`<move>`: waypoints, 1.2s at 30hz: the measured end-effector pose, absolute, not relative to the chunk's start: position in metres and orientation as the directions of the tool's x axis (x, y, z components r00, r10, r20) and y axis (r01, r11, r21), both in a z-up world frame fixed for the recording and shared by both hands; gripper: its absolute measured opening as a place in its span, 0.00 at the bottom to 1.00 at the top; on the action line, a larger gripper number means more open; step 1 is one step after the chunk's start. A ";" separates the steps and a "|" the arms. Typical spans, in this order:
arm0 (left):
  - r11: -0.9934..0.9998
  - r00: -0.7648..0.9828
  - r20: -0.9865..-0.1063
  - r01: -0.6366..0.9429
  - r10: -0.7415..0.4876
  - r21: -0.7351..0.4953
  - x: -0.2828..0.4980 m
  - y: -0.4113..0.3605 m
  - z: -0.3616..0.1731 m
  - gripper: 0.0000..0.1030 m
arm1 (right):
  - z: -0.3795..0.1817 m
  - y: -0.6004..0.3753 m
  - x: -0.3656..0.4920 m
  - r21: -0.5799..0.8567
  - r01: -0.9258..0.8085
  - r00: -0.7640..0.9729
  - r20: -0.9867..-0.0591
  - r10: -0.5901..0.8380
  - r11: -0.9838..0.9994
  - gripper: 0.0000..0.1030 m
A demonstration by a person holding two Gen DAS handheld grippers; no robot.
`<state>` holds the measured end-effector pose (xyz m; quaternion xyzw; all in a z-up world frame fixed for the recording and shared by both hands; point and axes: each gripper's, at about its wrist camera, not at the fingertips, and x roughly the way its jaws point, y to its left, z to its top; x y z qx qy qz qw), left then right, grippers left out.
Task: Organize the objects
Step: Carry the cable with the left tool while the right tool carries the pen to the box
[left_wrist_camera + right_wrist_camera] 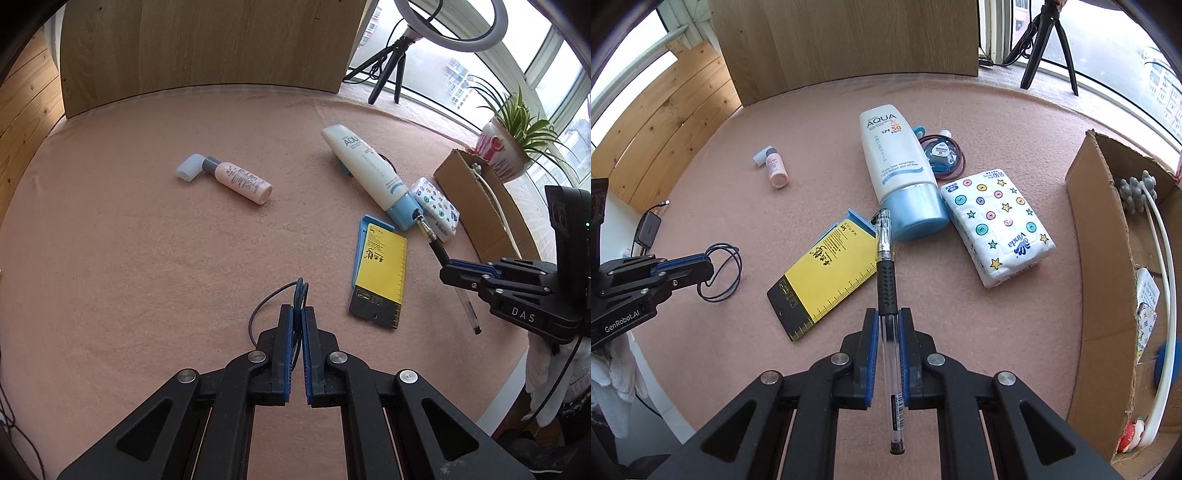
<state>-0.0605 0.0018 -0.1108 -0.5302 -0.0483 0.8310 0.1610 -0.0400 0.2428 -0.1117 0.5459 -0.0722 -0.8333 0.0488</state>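
My left gripper (298, 314) is shut on a thin dark hair-tie loop (275, 295), which curls out from between the blue pads; the same loop (720, 273) hangs at that gripper's tip in the right wrist view. My right gripper (888, 317) is shut on a clear pen (886, 273) with a black grip, cap pointing away toward the sunscreen tube (897, 166). A yellow ruler card (827, 273), a tissue pack (997, 229), a small pink bottle (232, 179) and a blue item with red bands (942, 153) lie on the pink cloth.
An open cardboard box (1100, 280) with several items inside stands at the right. A wooden panel (207, 48) closes the back. A tripod (391, 62), a ring light and a potted plant (509, 144) stand by the window. A charger block (648, 229) lies off the left edge.
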 end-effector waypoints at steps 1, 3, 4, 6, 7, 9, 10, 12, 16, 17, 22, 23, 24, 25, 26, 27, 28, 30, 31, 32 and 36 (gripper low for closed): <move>-0.942 -0.387 -0.863 -0.219 0.324 -0.255 -0.061 0.003 -0.109 0.04 | -0.109 0.245 -0.038 0.177 -0.002 -0.406 -0.900 -0.161 -0.984 0.09; -0.940 -0.392 -0.860 -0.227 0.327 -0.254 -0.062 0.007 -0.105 0.04 | -0.104 0.249 -0.034 0.178 -0.014 -0.419 -0.894 -0.156 -0.984 0.09; -0.939 -0.394 -0.858 -0.232 0.328 -0.253 -0.063 0.010 -0.103 0.04 | -0.101 0.251 -0.033 0.179 -0.018 -0.426 -0.891 -0.154 -0.984 0.09; -0.937 -0.400 -0.853 -0.240 0.335 -0.255 -0.063 0.014 -0.098 0.04 | -0.096 0.257 -0.029 0.177 -0.028 -0.441 -0.885 -0.147 -0.984 0.09; -0.935 -0.403 -0.850 -0.247 0.339 -0.256 -0.064 0.017 -0.095 0.04 | -0.092 0.260 -0.026 0.179 -0.034 -0.449 -0.882 -0.145 -0.983 0.09; -0.932 -0.408 -0.845 -0.259 0.344 -0.254 -0.066 0.022 -0.089 0.04 | -0.085 0.267 -0.021 0.183 -0.045 -0.466 -0.874 -0.142 -0.982 0.09; -0.930 -0.412 -0.843 -0.265 0.347 -0.254 -0.067 0.025 -0.086 0.04 | -0.082 0.270 -0.018 0.184 -0.051 -0.473 -0.870 -0.139 -0.982 0.09; -0.926 -0.418 -0.836 -0.279 0.355 -0.254 -0.068 0.032 -0.081 0.04 | -0.075 0.278 -0.013 0.183 -0.062 -0.488 -0.863 -0.131 -0.981 0.09; -0.915 -0.426 -0.822 -0.310 0.377 -0.259 -0.075 0.052 -0.070 0.04 | -0.064 0.298 -0.002 0.183 -0.091 -0.516 -0.849 -0.111 -0.979 0.09; -0.911 -0.427 -0.819 -0.320 0.383 -0.259 -0.077 0.057 -0.067 0.04 | -0.061 0.303 0.001 0.182 -0.099 -0.523 -0.846 -0.104 -0.978 0.09; -0.892 -0.432 -0.804 -0.374 0.410 -0.254 -0.086 0.091 -0.054 0.04 | -0.047 0.334 0.014 0.176 -0.153 -0.549 -0.833 -0.065 -0.972 0.09; -0.888 -0.431 -0.802 -0.386 0.414 -0.251 -0.089 0.099 -0.052 0.04 | -0.046 0.340 0.017 0.176 -0.165 -0.552 -0.832 -0.057 -0.970 0.09; -0.883 -0.431 -0.799 -0.397 0.419 -0.249 -0.092 0.107 -0.050 0.04 | -0.044 0.346 0.020 0.174 -0.177 -0.554 -0.831 -0.048 -0.969 0.09; -0.879 -0.430 -0.797 -0.408 0.425 -0.249 -0.094 0.115 -0.049 0.04 | -0.043 0.353 0.024 0.173 -0.191 -0.556 -0.830 -0.038 -0.966 0.09; -0.874 -0.429 -0.794 -0.417 0.430 -0.248 -0.097 0.122 -0.047 0.04 | -0.042 0.360 0.026 0.171 -0.204 -0.557 -0.830 -0.030 -0.964 0.09; -0.869 -0.428 -0.791 -0.427 0.437 -0.248 -0.099 0.131 -0.045 0.04 | -0.041 0.367 0.029 0.169 -0.216 -0.559 -0.829 -0.020 -0.962 0.09; -0.864 -0.426 -0.788 -0.437 0.444 -0.250 -0.102 0.138 -0.043 0.04 | -0.040 0.373 0.032 0.168 -0.228 -0.561 -0.828 -0.012 -0.959 0.09; -0.854 -0.425 -0.782 -0.456 0.456 -0.251 -0.107 0.155 -0.040 0.04 | -0.038 0.386 0.038 0.166 -0.250 -0.563 -0.827 0.004 -0.954 0.09; -0.849 -0.423 -0.779 -0.465 0.463 -0.252 -0.109 0.163 -0.039 0.04 | -0.038 0.392 0.041 0.164 -0.259 -0.563 -0.826 0.011 -0.952 0.09; -0.843 -0.420 -0.777 -0.474 0.469 -0.253 -0.112 0.171 -0.037 0.04 | -0.037 0.396 0.043 0.162 -0.269 -0.564 -0.826 0.019 -0.949 0.09; -0.823 -0.409 -0.770 -0.507 0.491 -0.256 -0.122 0.204 -0.034 0.04 | -0.037 0.415 0.051 0.155 -0.300 -0.563 -0.825 0.044 -0.941 0.09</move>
